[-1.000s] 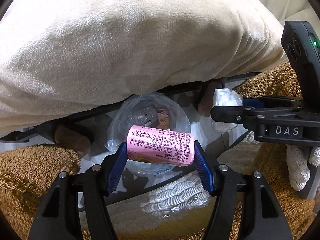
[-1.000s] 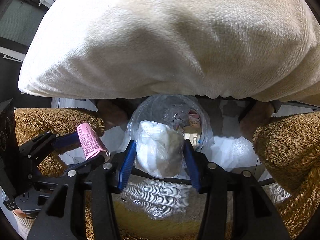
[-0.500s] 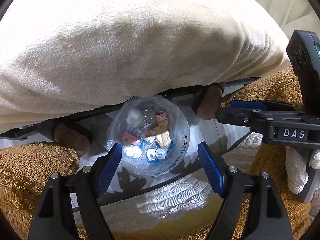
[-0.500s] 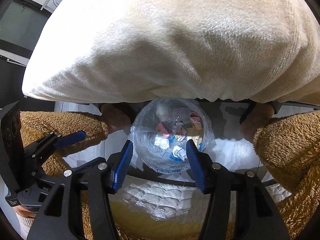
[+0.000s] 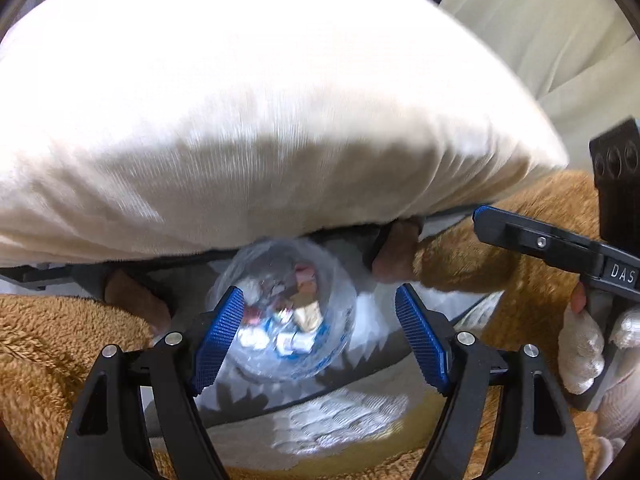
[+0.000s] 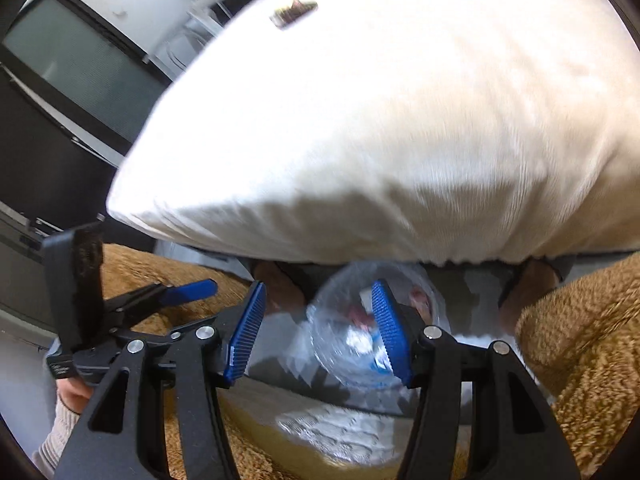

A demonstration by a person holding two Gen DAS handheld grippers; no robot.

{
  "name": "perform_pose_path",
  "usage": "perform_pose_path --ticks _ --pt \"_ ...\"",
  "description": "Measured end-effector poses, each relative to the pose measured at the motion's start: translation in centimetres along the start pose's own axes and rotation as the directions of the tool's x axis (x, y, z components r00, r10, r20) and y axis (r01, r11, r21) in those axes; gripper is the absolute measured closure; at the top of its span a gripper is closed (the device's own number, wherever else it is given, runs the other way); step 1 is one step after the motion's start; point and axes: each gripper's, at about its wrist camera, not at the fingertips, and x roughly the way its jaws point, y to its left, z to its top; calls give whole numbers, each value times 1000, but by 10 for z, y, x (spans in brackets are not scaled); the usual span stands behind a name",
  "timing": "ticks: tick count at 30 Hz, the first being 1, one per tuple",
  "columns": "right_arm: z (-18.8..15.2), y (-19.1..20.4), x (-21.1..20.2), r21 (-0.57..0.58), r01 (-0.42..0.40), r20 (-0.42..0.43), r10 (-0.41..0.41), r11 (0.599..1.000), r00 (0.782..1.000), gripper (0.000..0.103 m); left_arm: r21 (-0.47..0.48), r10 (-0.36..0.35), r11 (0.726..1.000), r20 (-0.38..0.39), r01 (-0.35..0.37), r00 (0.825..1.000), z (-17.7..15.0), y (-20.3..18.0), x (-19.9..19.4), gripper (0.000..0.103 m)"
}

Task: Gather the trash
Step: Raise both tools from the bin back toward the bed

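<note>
A bin lined with a clear plastic bag stands on the floor below me, holding pink, white and tan scraps of trash. It also shows in the right wrist view. My left gripper is open and empty above the bin. My right gripper is open and empty, a little left of the bin's middle. The right gripper shows at the right edge of the left wrist view, and the left gripper shows at the left of the right wrist view.
A large cream blanket-covered cushion overhangs the bin from the far side. Brown fleece-clad legs flank the bin on both sides. A pale patterned mat lies on the floor in front. A dark screen stands at the left.
One second ago the left gripper held a pink carton and the right a white wad. Both opened and the items dropped into the bin. Both grippers have since lifted and tilted up; the right moved left.
</note>
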Motion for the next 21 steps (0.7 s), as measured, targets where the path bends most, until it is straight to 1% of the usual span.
perform_pose_path --ticks 3,6,10,13,18,21 --pt "6 5 -18 -27 -32 69 34 999 997 48 5 -42 999 77 42 996 7 3 -20 26" --pt "13 11 -31 -58 -40 122 47 997 991 48 -15 -76 997 158 80 984 15 12 -39 26" --pt "32 21 -42 -130 5 179 19 991 984 48 -23 -80 996 254 88 964 29 22 -60 26" --pt "50 24 -50 -178 33 217 7 983 976 48 -8 -76 997 310 82 948 44 25 -72 26" --pt "89 17 -58 -215 69 270 -8 974 963 48 25 -68 998 370 63 926 78 33 -87 26" --pt "112 11 -56 -223 87 292 -19 971 956 48 30 -58 998 375 51 925 100 38 -87 26"
